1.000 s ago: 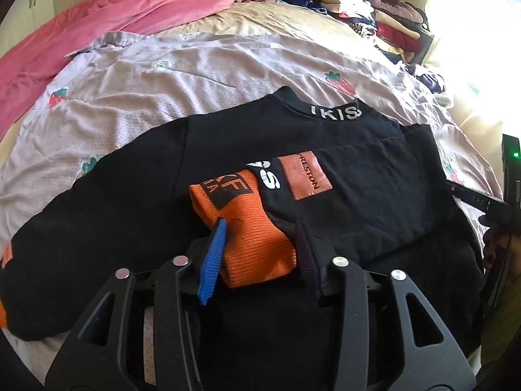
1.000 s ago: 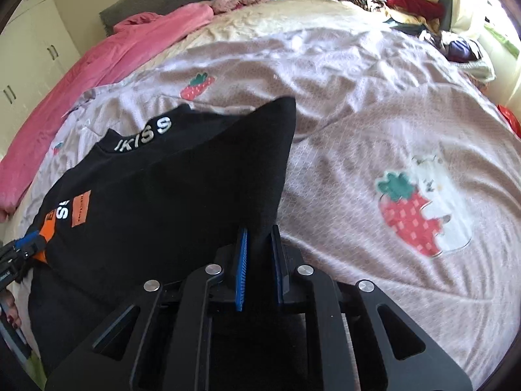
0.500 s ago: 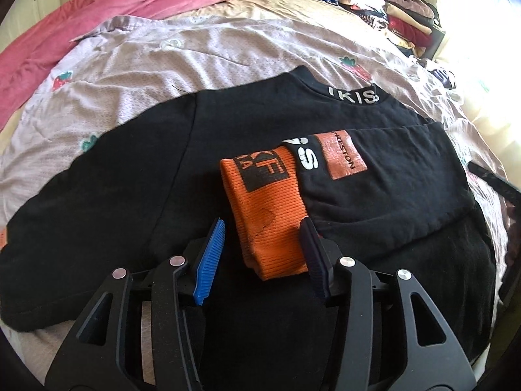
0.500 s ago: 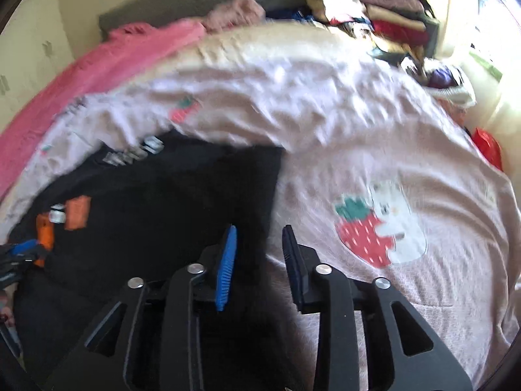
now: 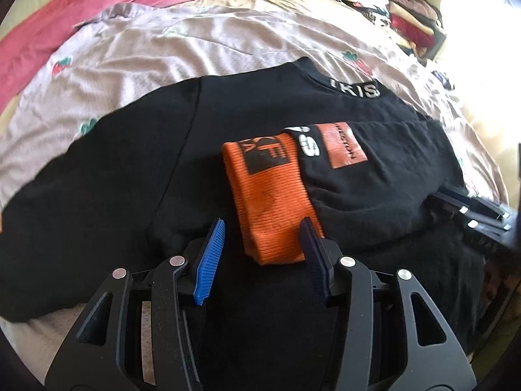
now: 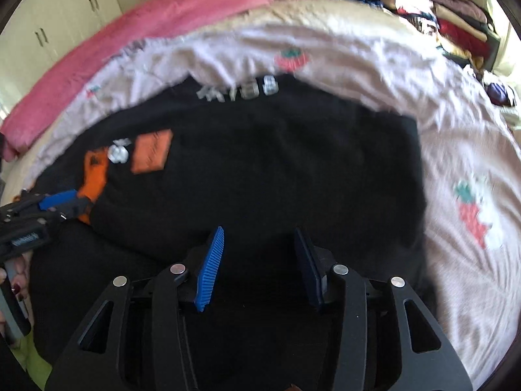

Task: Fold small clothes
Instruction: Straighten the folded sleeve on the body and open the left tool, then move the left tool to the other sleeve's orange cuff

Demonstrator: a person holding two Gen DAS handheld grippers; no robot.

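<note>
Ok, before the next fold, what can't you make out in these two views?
- Right wrist view: motion blur smears the collar lettering.
- Left wrist view: the left gripper covers the black sweatshirt hem.
- Left wrist view: the right gripper is cut off at the frame edge.

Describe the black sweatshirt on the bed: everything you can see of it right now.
The black sweatshirt lies flat on the strawberry-print bedspread, white lettering on its collar. One sleeve is folded across the body, its ribbed orange cuff ending between the left gripper's open fingers, untouched. The other sleeve lies spread out. The right gripper hovers above it, jaws opening, holding nothing.
</note>
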